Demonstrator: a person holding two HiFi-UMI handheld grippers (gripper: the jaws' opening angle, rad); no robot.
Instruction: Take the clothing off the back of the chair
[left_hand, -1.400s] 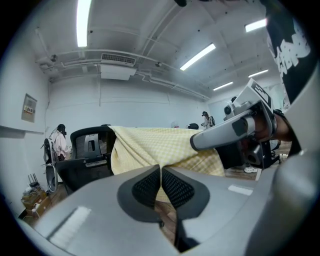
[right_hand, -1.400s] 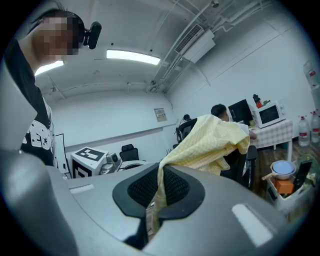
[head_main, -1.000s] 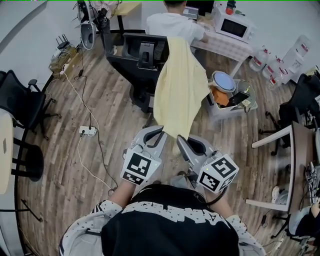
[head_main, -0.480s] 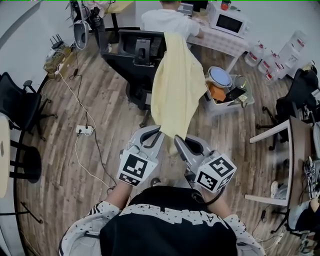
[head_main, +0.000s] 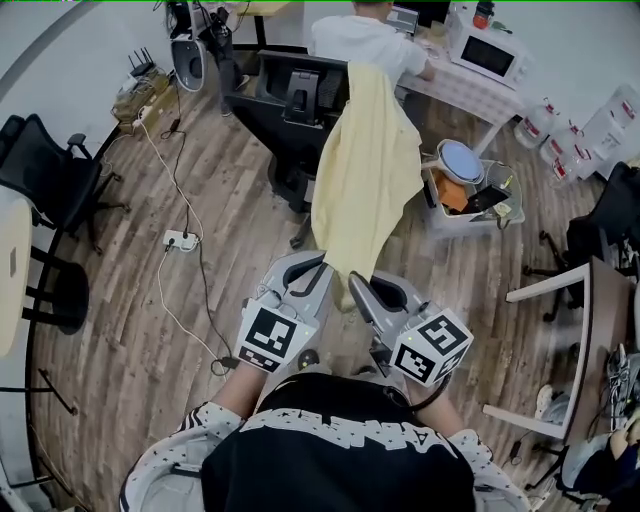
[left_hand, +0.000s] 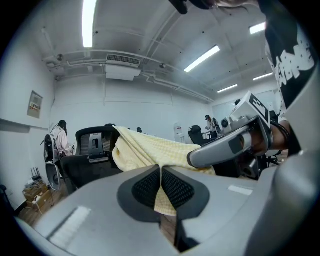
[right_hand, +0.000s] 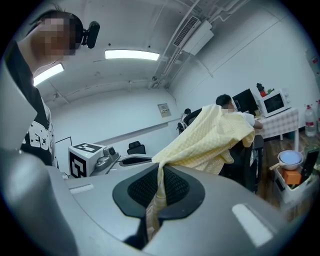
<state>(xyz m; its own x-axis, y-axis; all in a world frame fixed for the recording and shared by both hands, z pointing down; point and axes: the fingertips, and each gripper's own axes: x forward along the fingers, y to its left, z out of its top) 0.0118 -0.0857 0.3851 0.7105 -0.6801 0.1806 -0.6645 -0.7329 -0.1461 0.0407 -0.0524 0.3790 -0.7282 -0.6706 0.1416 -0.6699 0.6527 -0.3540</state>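
A pale yellow garment (head_main: 365, 170) hangs over the top of a black office chair's back (head_main: 300, 95) and stretches down toward me. Its near end lies between my two grippers. My left gripper (head_main: 318, 266) is shut, with a fold of the garment (left_hand: 145, 150) pinched low between its pads (left_hand: 150, 187). My right gripper (head_main: 362, 286) is shut on another fold, and a strip of the garment (right_hand: 215, 135) hangs down through its pads (right_hand: 177, 187). Both grippers sit side by side just in front of my chest. The chair (left_hand: 92, 145) stands beyond the cloth.
A person in a white shirt (head_main: 365, 40) sits at a desk behind the chair, beside a microwave (head_main: 490, 55). A clear bin with kitchenware (head_main: 465, 195) stands right of the chair. A power strip (head_main: 182, 240) and cable lie on the floor at left. Another black chair (head_main: 50, 180) stands far left, a table (head_main: 590, 300) at right.
Only the head view's framing has shifted a little. Both grippers keep their hold and the garment hangs over the chair back as before.
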